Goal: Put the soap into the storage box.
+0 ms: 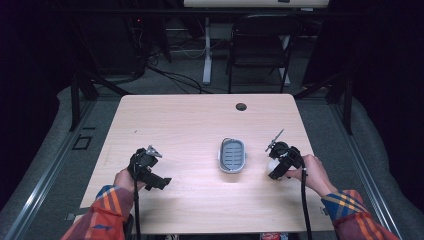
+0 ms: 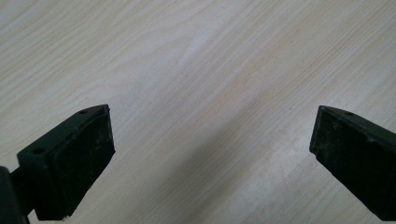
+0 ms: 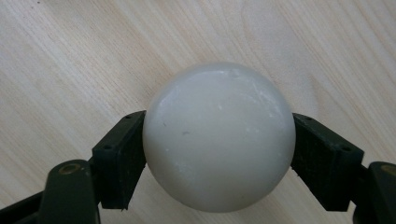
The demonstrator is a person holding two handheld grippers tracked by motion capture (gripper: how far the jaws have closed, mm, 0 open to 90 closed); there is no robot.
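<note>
A smooth white ball (image 3: 219, 140) sits between the two black jaws of my right gripper (image 3: 219, 133), and both pads press on its sides. In the high view that right gripper (image 1: 276, 165) is just above the wooden table (image 1: 190, 125), right of centre, with the white ball (image 1: 272, 164) under it. A grey oval dish (image 1: 220, 156) with a ribbed floor lies a short way to its left, apart from it. My left gripper (image 1: 148, 168) is low over the table's left part. Its jaws (image 2: 210, 128) stand wide open with bare wood between them.
A round cable hole (image 1: 241, 106) is near the table's far edge. Beyond the table stand a black folding chair (image 1: 260, 45) and a white desk leg (image 1: 206, 55), with cables on the floor. The table's right edge runs close to my right hand.
</note>
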